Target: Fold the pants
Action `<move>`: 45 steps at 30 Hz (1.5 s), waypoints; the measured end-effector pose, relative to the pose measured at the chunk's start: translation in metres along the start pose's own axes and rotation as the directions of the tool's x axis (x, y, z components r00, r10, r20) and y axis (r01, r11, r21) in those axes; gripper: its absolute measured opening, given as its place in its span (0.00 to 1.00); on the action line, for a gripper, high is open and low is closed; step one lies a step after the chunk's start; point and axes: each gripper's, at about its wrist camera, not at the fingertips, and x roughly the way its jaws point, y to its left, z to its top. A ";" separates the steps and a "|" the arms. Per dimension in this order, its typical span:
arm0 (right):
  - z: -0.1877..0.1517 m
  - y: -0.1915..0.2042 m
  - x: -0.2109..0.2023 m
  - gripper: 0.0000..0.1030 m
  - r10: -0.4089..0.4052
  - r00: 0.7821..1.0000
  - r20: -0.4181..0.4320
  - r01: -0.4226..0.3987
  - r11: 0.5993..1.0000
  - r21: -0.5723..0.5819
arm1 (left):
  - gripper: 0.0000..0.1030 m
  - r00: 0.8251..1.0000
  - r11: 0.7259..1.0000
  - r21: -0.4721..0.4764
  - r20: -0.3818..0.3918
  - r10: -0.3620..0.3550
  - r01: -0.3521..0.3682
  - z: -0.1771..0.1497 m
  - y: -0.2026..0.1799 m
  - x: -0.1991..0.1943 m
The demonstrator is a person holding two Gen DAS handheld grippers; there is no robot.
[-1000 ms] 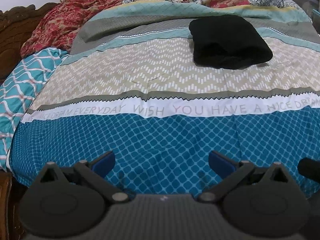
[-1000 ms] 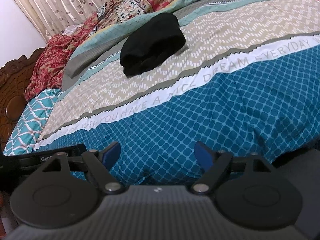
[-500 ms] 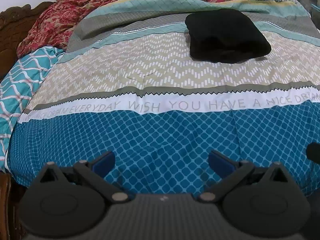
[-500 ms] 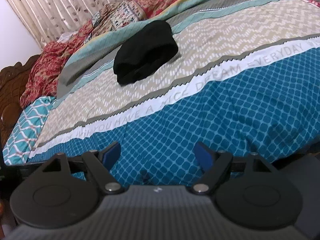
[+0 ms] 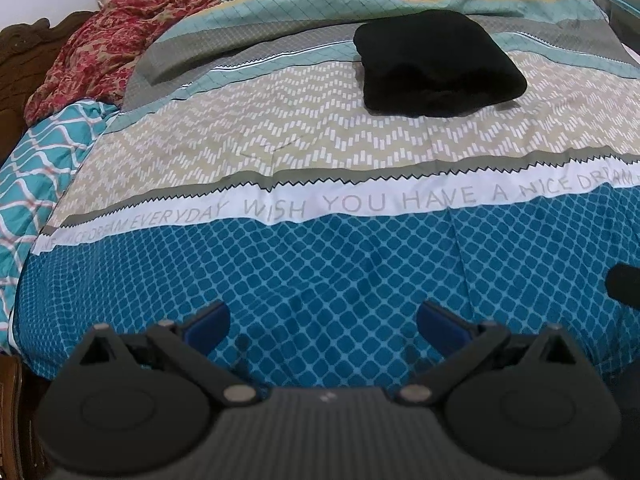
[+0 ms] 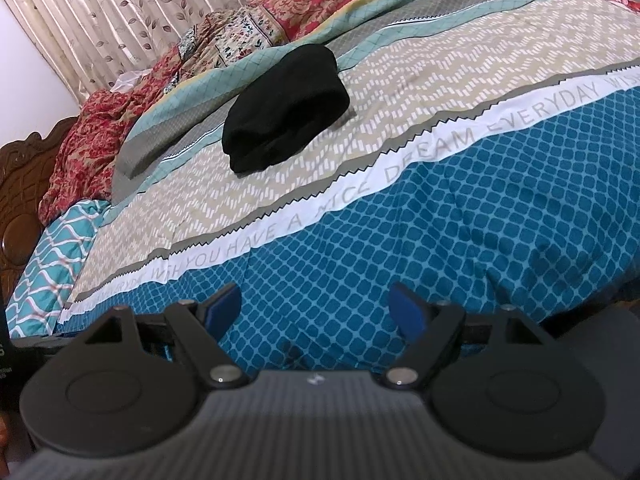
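Fingers spread, empty; bedspread reads "WISH YOU HAVE A NICE DREAM EVERYDAY".

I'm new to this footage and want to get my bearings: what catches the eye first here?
The black folded pants stand out, lying alone on the beige zigzag band of the bedspread, far from both grippers. Next comes the white strip of lettering running across the bed, above the blue checked band. In the foreground, the left gripper and right gripper both hang open and empty over the bed's near edge.
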 end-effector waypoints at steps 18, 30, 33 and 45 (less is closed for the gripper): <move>0.001 -0.001 0.000 0.80 -0.007 1.000 0.007 0.007 1.000 0.008 | 1.00 0.999 0.999 0.027 -0.041 -0.016 0.018 -0.002 -0.005 0.005; 0.003 -0.002 0.000 0.80 -0.013 1.000 0.011 0.013 1.000 0.014 | 1.00 0.999 0.999 0.034 -0.049 -0.014 0.016 -0.003 -0.006 0.007; 0.003 -0.002 0.000 0.80 -0.013 1.000 0.010 0.013 1.000 0.014 | 1.00 0.998 0.999 0.033 -0.053 -0.012 0.014 -0.003 -0.005 0.008; 0.001 -0.002 0.000 0.80 -0.014 1.000 0.015 0.013 1.000 0.023 | 1.00 0.998 0.999 0.035 -0.060 -0.009 0.012 -0.004 -0.006 0.009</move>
